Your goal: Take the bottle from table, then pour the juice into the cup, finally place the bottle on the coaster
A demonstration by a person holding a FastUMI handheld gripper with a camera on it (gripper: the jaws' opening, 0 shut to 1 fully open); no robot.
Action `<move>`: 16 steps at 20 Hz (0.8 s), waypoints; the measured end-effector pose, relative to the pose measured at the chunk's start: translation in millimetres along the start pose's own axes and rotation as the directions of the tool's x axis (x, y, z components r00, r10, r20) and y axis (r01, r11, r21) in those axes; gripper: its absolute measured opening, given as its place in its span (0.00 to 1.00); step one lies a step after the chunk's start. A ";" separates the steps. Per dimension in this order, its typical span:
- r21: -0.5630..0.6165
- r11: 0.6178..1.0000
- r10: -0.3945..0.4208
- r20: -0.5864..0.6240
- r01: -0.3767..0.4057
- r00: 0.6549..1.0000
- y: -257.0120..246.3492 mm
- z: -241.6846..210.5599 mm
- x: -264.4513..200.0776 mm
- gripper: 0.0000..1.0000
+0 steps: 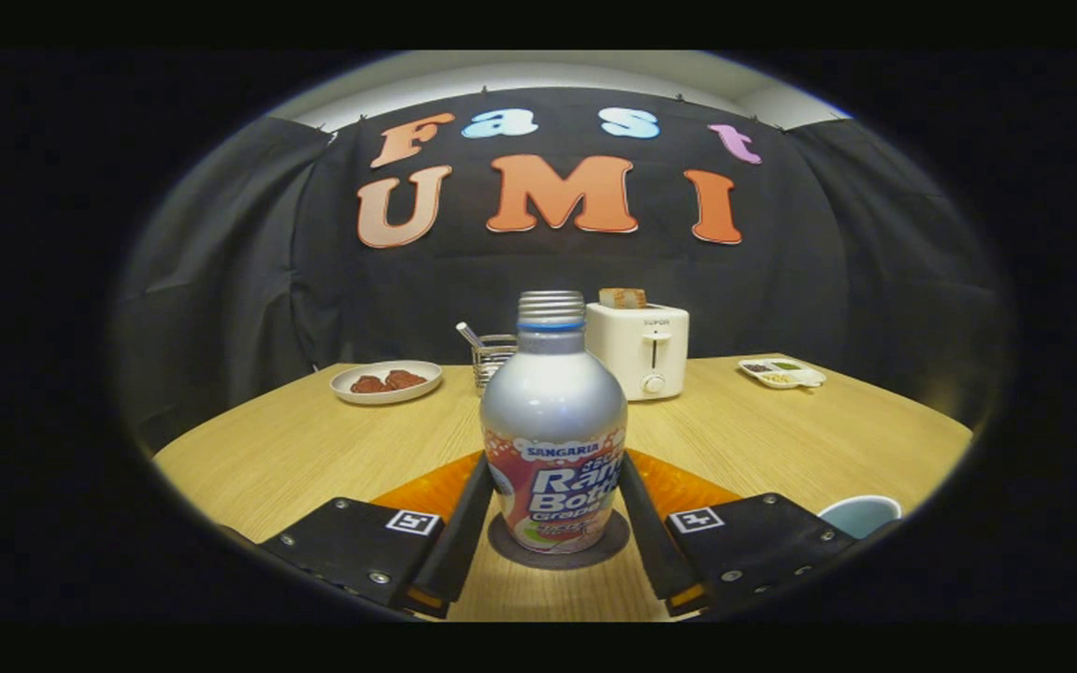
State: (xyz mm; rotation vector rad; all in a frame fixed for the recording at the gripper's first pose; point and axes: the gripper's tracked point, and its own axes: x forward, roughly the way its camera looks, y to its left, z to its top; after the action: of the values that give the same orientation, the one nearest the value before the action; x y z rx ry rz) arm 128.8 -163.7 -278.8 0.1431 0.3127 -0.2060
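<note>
A silver bottle [552, 411] with a threaded metal cap and a printed label stands upright on a dark round coaster [510, 551] on the wooden table [782, 439]. My gripper [554, 460] has one finger on each side of the bottle. Both fingers [464, 523] lie against its lower body, so the gripper is shut on it. A light blue cup [861, 514] sits close by on the right, just outside the right finger, with only its rim and upper part showing.
Beyond the bottle stands a white toaster [643, 350] with a slice of bread in it. A wire holder [492, 360] with a utensil is to its left, then a white plate [386, 381] with brown food. A small white divided dish [782, 373] lies far right.
</note>
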 end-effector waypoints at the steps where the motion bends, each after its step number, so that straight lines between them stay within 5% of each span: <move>1: 0.007 1.000 -0.002 0.004 0.002 1.000 -1.1 -1.5 -1.2 0.74; 4: 0.029 1.000 0.012 0.001 -0.012 1.000 1.7 -3.9 -2.7 0.80; 7: 0.030 0.999 0.010 0.029 -0.011 1.000 0.9 8.1 -13.1 0.98; 16: 0.060 0.996 0.046 0.207 -0.060 0.977 3.5 71.4 -107.2 0.97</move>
State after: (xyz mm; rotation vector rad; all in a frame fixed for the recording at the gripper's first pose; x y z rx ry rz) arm 50.4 -153.4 -177.0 0.1933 0.0959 -0.1768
